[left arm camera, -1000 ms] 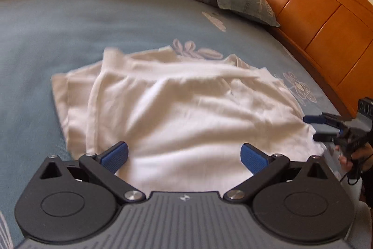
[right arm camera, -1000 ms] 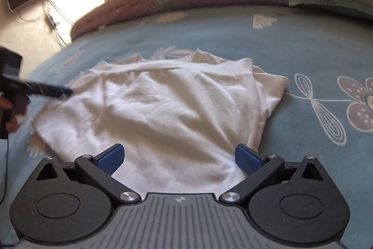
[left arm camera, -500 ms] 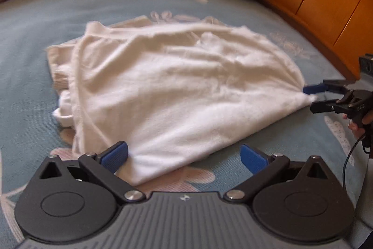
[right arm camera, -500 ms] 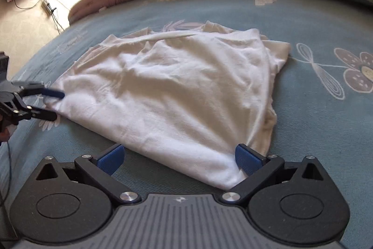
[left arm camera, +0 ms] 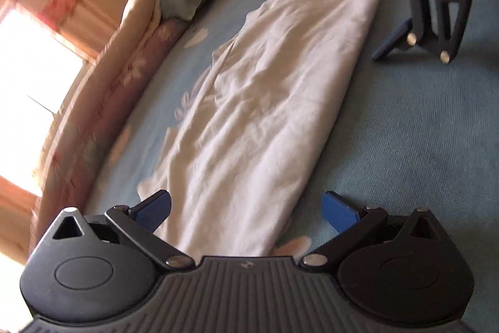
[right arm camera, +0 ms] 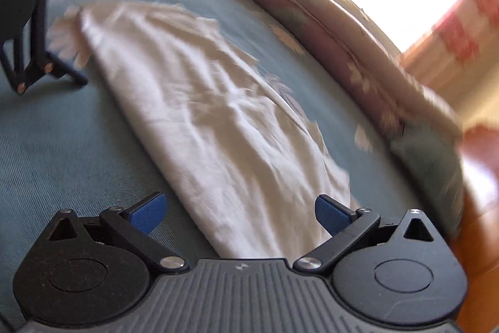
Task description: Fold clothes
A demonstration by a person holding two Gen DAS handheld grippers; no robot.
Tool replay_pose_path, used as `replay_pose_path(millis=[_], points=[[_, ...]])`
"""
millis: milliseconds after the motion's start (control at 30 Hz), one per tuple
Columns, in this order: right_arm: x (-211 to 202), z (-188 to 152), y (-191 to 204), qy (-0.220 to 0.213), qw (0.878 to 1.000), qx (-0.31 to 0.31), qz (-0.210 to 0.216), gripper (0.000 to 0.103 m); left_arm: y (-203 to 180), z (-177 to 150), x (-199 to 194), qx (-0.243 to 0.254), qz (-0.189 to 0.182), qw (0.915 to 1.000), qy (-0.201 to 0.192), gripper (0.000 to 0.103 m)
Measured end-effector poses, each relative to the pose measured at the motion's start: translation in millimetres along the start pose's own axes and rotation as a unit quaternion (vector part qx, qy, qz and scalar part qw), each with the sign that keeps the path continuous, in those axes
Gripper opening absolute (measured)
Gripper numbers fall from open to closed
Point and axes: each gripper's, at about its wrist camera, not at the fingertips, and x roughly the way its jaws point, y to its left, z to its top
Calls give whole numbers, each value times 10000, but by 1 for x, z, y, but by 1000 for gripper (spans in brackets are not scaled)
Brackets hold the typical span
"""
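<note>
**Both ends of the shirt lined up for the next fold**

Shirt (left arm camera: 259,102): white, lies flat on the blue bed sheet (left arm camera: 405,130) as a long, narrow folded strip, creased but not bunched. One long edge is clean and straight; the other is ragged, with layers peeking out on the side nearer the quilt (left arm camera: 103,89).

Left gripper (left arm camera: 246,208): jaws spread wide, empty, poised at one short end of the shirt. Its left pad (left arm camera: 154,206) sits over the cloth, the right pad over bare sheet.

Right gripper (right arm camera: 238,209): also wide and empty, at the opposite short end. In the left view it shows just beyond the shirt's far end, tilted on its side.

Both views are motion-blurred, so fine contact with the cloth is hard to tell.

Judgement on doing the step well:
- Centre each gripper on its end of the shirt before closing; the left one looks offset toward the straight edge.
- Pinch all layers at once, or loose layers on the ragged side will slip out.
- Lift both ends evenly so the strip stays straight.
- Bring one end over the other and match the edges before letting go.
</note>
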Motion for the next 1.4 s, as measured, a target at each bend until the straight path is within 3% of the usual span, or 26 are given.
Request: replay_pose_path(millis=[267,400,567,700,867,1000,1133,1200,1300,1400], points=[[21,23,27,-264,9892,-1196,-803,103,-7,20,12,424,0,9990,-170,102],[13,26,21,-464,9855,-1175,-1136,103,-13,29,20,528,19,9981,-316,102],[8,25,12,-506,9888,-1000,-983,103,-4,30,37,282,393,9986,-210,103],[10,24,23,-623,9904,-1133,-492,103,9,22,33,-91,381,9990,-198,102],[36,44,37,-694,9902,-1052,-601,103,16,19,33,-222,320,9990,-205,102],[47,41,16,-314,9959,-636,-558,103,14,-1,35,1,537,9986,22,102],[46,12,-1,228,9888,-906,-1164,103,23,-24,32,-52,723,9970,257,102],[46,-6,-14,502,9870,-842,-1274,103,27,-31,33,-47,776,9964,346,102],[47,-22,-25,661,9848,-794,-1396,103,26,-27,34,38,826,9959,372,102],[56,-16,-19,669,9809,-1033,-1504,103,18,-8,41,242,865,9957,238,102]])
